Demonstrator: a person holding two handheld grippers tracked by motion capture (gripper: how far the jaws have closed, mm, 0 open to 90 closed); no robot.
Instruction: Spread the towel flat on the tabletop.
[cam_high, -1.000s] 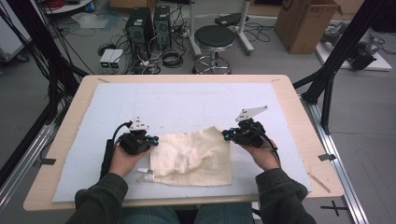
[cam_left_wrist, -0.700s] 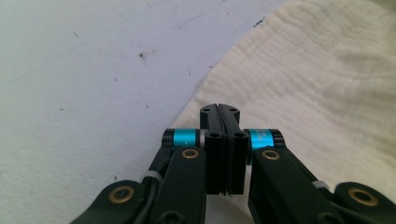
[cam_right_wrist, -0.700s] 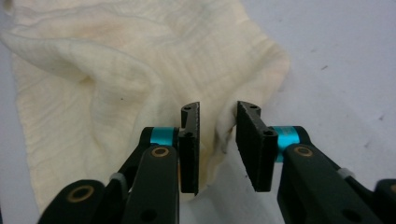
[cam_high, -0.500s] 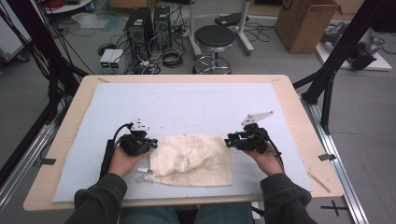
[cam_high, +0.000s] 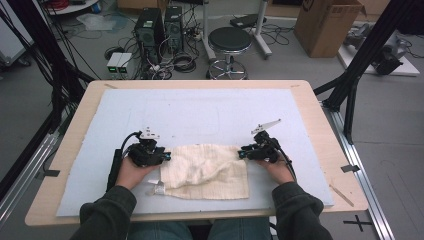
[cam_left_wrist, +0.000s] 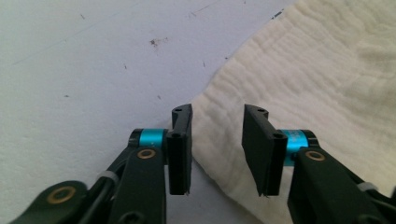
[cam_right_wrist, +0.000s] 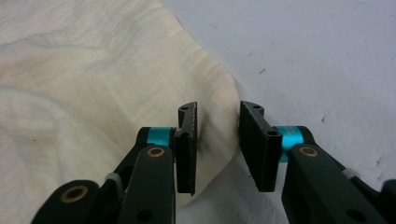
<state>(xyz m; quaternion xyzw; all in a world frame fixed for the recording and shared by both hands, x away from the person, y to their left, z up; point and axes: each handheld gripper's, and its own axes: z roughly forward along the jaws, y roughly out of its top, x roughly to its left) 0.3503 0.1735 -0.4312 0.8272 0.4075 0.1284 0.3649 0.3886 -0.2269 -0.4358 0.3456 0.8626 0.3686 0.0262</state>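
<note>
- Cream crinkled cotton cloth (cam_high: 207, 170) lies rumpled on pale blue tabletop (cam_high: 200, 110).
- Left hand-held gripper (cam_left_wrist: 217, 149) has just been opening: spread, cloth edge between jaws, unpinched.
- Right hand-held gripper (cam_right_wrist: 217, 147) has just been closing: spread astride cloth corner.

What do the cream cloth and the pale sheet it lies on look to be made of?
The cloth looks like soft woven cotton, maybe gauze or muslin: matte cream, with a fine crinkled rib texture and limp folds. The sheet under it seems to be a foam or felt-like mat, though that is uncertain: matte pale blue-grey, slightly grainy, with small dark specks. It lies on a table that looks like light wood or laminate.
</note>
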